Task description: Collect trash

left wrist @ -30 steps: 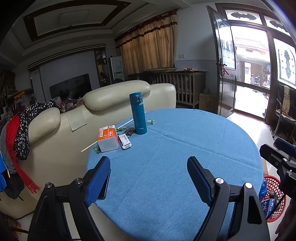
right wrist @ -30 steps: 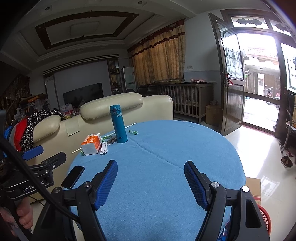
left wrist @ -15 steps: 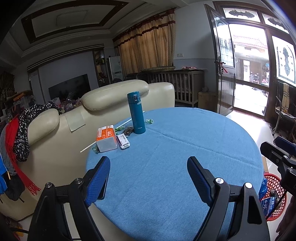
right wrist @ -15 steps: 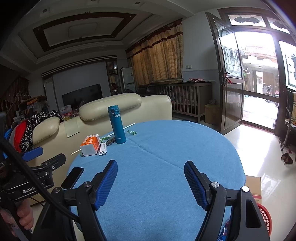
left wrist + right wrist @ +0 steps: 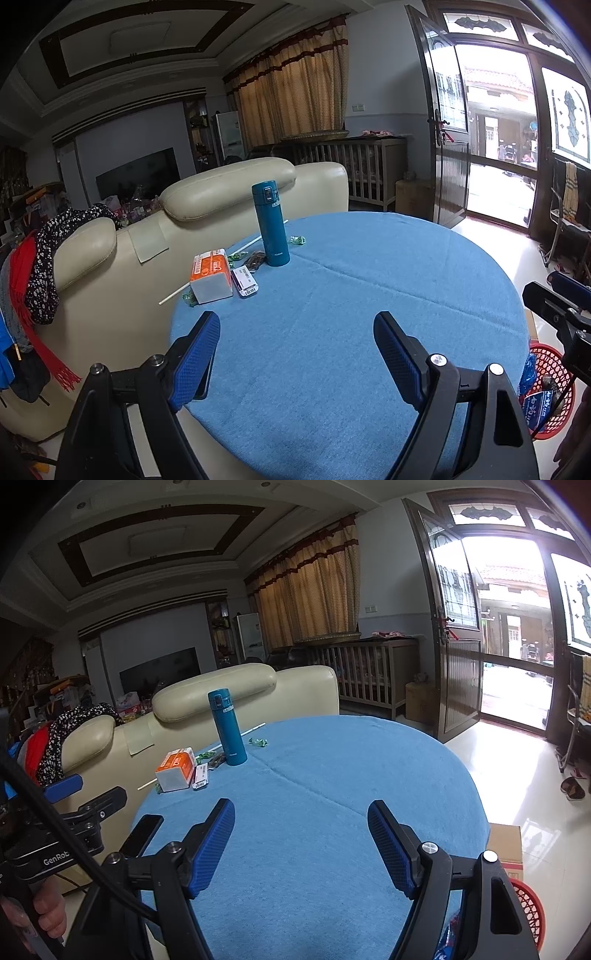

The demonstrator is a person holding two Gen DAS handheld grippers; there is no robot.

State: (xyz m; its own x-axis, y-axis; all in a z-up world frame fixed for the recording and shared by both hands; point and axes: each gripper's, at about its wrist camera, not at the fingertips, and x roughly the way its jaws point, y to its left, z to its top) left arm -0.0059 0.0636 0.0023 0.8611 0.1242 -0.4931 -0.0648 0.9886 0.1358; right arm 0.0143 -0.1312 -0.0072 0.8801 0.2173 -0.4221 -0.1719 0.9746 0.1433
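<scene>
At the far left of the round blue table (image 5: 369, 295) lies the litter: an orange-and-white carton (image 5: 210, 275), a small white labelled packet (image 5: 244, 281), a dark wrapper (image 5: 255, 260), green candy wrappers (image 5: 297, 240) and a long white straw (image 5: 207, 271). A teal flask (image 5: 270, 223) stands upright among them. My left gripper (image 5: 295, 343) is open over the near table edge, nothing between its blue pads. My right gripper (image 5: 301, 830) is open too, empty, well short of the carton (image 5: 176, 770) and flask (image 5: 227, 727).
A red mesh basket (image 5: 550, 387) with some wrappers in it sits on the floor at the table's right. A cream sofa (image 5: 147, 240) with clothes draped over it backs the table's left side. A cardboard box (image 5: 506, 845) lies on the floor. A dark phone (image 5: 142, 834) is on the table's left edge.
</scene>
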